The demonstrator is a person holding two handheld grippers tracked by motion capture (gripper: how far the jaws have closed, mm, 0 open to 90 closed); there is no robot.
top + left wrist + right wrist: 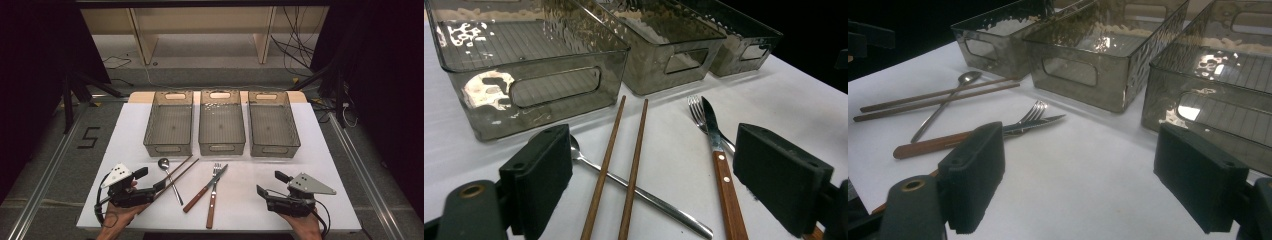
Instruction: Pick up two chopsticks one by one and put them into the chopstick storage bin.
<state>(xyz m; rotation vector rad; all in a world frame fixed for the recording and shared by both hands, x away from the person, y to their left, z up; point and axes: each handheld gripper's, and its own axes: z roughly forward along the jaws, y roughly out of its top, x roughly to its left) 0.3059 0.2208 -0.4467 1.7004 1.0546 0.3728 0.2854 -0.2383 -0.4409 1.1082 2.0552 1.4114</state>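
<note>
Jaws apart and empty on both sides: we hold the left gripper (148,180) low at the near left of the white bench (325,150), its jaws spread wide toward the cutlery, with nothing between the pads. In the left gripper view the chopsticks (616,165) run straight up the gap between those jaws, side by side, and lie across the handle of the spoon (634,190). From above, the pair slants from near-left to far-right, tips toward the left bin (168,124), and the spoon's bowl points toward the far side.

Right of them lie the knife (204,190) and the fork (214,197), crossed near their far ends, wooden handles toward us, blade tip and tines toward the middle bin (221,122). The right bin (273,124) stands beside it; all three bins look empty.

At the near right, the right gripper (266,183) rests well apart from the cutlery, jaws likewise wide with nothing held.

We judge this the opening step of sorting cutlery into the bins, with nothing picked up yet. The chopsticks, nearest the left jaws, seem the likely first pick; that move would call for lowering the jaws astride their long axis, closing across the thin sticks, and lifting clear of the spoon beneath.
</note>
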